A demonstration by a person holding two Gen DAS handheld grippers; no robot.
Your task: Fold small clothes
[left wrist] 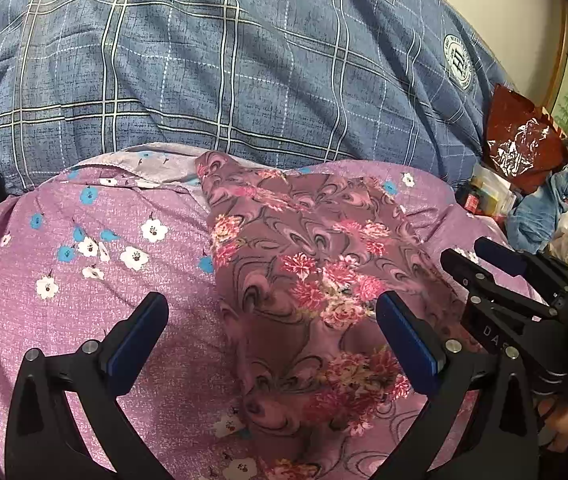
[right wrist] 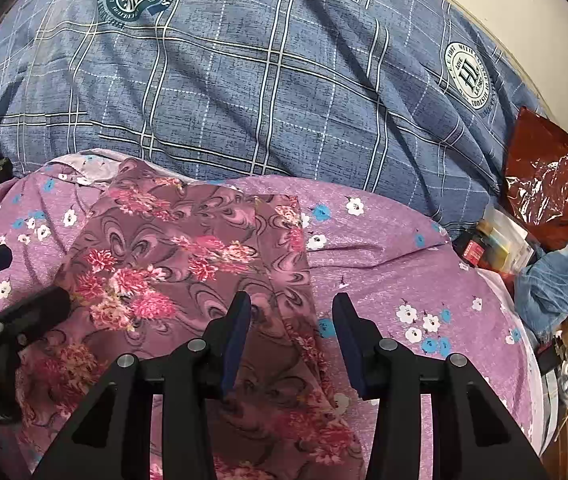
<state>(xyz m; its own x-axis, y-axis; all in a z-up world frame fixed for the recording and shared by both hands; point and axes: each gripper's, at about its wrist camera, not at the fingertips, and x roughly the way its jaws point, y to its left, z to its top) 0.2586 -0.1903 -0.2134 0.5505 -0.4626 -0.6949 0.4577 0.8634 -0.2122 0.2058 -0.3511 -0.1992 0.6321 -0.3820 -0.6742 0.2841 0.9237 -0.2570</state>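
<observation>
Mauve floral-print garment (left wrist: 304, 280) lies spread on the lilac flowered bedsheet (left wrist: 84, 280), below the blue plaid quilt (left wrist: 244, 80). Left gripper (left wrist: 272, 320) and right gripper (right wrist: 292, 312) both hover released above it, grasping nothing.

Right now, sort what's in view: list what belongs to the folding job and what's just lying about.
For the job: floral garment; left gripper; right gripper.

Lying about: blue plaid quilt; purple flowered sheet; red plastic bag; blue cloth; small boxes.
</observation>
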